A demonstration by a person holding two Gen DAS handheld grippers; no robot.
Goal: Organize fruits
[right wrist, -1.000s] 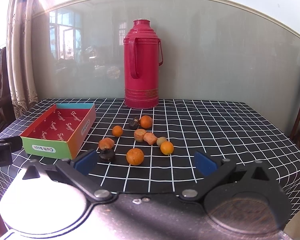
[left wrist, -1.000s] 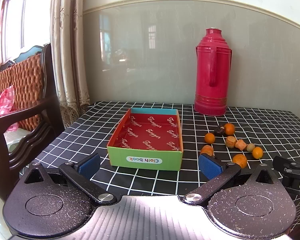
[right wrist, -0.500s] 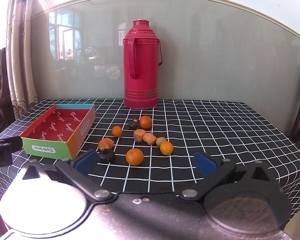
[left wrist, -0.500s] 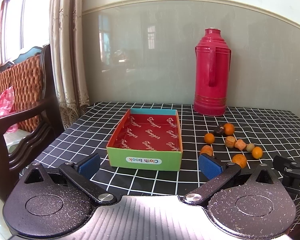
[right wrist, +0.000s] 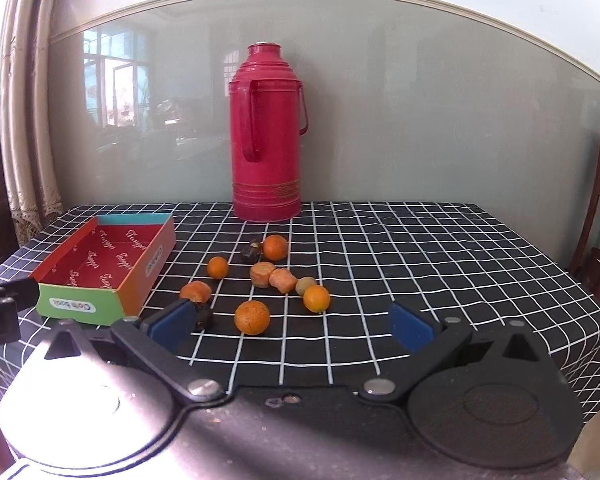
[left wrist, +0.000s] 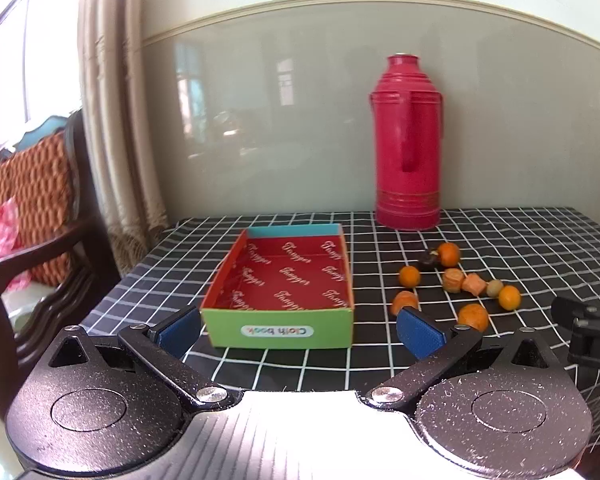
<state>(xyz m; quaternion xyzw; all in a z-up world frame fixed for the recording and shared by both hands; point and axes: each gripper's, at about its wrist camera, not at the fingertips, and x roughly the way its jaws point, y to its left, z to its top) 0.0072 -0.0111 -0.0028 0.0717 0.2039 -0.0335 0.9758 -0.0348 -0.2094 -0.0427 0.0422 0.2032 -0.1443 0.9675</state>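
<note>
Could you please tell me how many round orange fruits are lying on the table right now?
4: one beside the dark fruit, one nearer the box, one nearest the camera, one rightmost. None seems hidden.

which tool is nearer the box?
Left. The left tool hangs open right in front of the box; the right tool sits off to its right, facing the fruit.

Domestic living room: carved wooden chair (left wrist: 40,248) with woven cushion, fringed curtains (left wrist: 112,120) at a window, red thermos flask (right wrist: 266,132) on a check-clothed counter (right wrist: 420,248).
</note>
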